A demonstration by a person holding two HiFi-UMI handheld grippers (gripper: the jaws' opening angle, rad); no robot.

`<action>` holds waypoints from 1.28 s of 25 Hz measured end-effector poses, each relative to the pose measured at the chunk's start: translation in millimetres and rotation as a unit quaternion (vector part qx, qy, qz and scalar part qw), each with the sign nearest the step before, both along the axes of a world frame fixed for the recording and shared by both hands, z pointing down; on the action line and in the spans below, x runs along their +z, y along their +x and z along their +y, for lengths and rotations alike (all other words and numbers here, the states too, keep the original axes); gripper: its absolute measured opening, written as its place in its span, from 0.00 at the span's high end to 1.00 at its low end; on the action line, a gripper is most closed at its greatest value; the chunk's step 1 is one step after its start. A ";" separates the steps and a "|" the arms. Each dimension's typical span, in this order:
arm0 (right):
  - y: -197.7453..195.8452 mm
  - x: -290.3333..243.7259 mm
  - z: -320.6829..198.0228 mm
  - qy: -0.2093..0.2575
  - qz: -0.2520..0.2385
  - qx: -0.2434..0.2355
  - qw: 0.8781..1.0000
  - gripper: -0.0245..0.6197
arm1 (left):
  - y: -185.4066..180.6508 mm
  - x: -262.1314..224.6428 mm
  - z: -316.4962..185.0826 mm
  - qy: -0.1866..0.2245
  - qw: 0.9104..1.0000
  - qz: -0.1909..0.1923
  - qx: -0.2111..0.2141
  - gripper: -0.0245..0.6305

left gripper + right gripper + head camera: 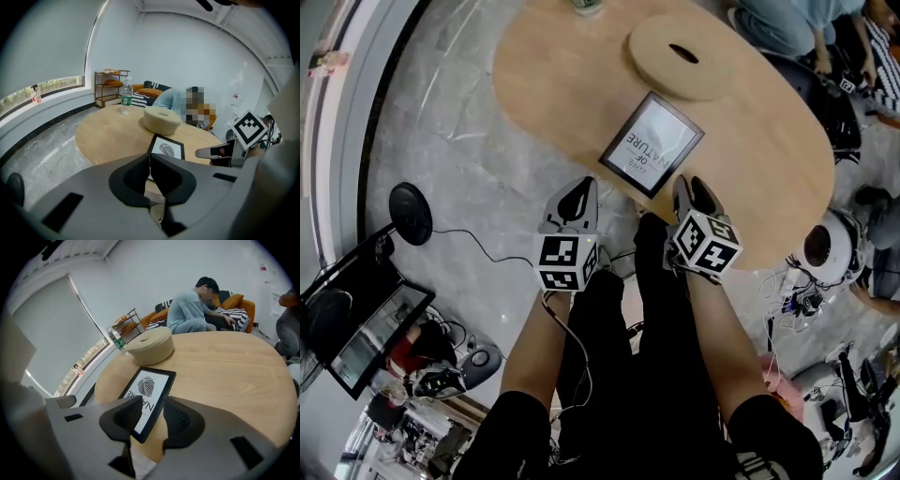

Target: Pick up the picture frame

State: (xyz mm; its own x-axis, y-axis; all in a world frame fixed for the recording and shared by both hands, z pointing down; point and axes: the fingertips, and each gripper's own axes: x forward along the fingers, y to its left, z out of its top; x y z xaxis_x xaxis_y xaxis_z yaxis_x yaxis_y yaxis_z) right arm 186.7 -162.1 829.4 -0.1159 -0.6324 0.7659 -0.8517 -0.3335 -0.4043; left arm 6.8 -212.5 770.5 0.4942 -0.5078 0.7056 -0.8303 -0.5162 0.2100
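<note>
A: Your picture frame [653, 143] lies flat on the wooden table [553, 75], close to the edge by your legs. It has a black rim and a leaf print.

B: Yes, and it is turned a bit, so one corner points at you. I think that corner is the easy bit to grab.

A: Your right gripper [696, 192] has its jaws apart. Looking along it, that near corner shows in the gap, but the pads are not on it yet. I think you hold them wide so the rim can slip in.

B: Your left gripper [578, 190] has its jaws pressed together with nothing in them. It hangs just short of the table edge, left of the frame. I guess it is only waiting, or it may steady the frame.

A: Both grippers point down and forward, because the frame lies low.

B: It lies flat, so one jaw must get under the rim. That may be tricky.

A: Watch the round tan box [684, 56] just behind the frame. If you push the frame away from you, it could bump the box.

B: The water bottle [125, 96] stands far back, so it is no worry.
</note>
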 end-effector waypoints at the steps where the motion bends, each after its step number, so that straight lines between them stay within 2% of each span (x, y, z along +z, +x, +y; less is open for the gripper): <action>1: 0.6 4.0 -2.4 -0.005 -0.003 0.000 1.000 0.73 | 1.2 0.7 -1.7 0.003 1.000 -0.002 0.002 0.93; 3: 0.5 9.8 -6.7 -0.012 -0.006 -0.002 1.000 0.73 | 3.7 1.6 -5.8 0.011 1.000 -0.006 0.012 0.92; 4: 0.3 11.6 -8.4 -0.015 -0.006 -0.003 1.000 0.73 | 5.4 2.4 -8.0 0.015 1.000 -0.008 0.021 0.85; 5: 0.2 13.3 -9.5 -0.018 -0.006 -0.005 1.000 0.73 | 7.4 3.8 -9.9 0.017 0.999 -0.011 0.031 0.73; 6: 0.0 15.1 -10.0 -0.020 -0.005 -0.006 1.000 0.73 | 9.4 5.6 -11.6 0.018 0.999 -0.015 0.040 0.64; 8: 0.1 18.5 -10.0 -0.023 -0.004 -0.007 1.000 0.73 | 12.8 9.0 -15.4 0.018 0.998 -0.020 0.052 0.60; 14: 4.2 23.9 -12.5 -0.027 0.008 -0.010 1.000 0.72 | 22.1 20.6 -28.6 0.005 0.998 -0.015 0.064 0.58; 19: 2.4 35.7 -16.8 -0.040 0.000 -0.006 0.999 0.72 | 31.4 41.4 -38.7 -0.034 0.997 0.002 0.075 0.58; 24: 3.8 51.7 -21.5 -0.055 -0.017 -0.004 0.998 0.73 | 40.0 68.8 -59.5 -0.084 0.995 0.024 0.055 0.58; 29: 4.7 64.3 -30.5 -0.074 -0.031 -0.006 0.997 0.75 | 49.7 92.8 -69.7 -0.109 0.991 0.002 0.083 0.58; 32: 9.9 69.5 -34.1 -0.084 -0.025 -0.004 0.996 0.80 | 57.8 104.5 -66.7 -0.123 0.987 -0.003 0.100 0.58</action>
State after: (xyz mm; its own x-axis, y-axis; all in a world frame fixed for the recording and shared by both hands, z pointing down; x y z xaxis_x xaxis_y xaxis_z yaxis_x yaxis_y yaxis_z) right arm 196.6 -196.2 898.9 -0.1620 -0.4951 0.8536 -0.8344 -0.3931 -0.3864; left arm 64.6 -279.3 875.1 0.5621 -0.2143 0.7989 -0.7191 -0.6037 0.3440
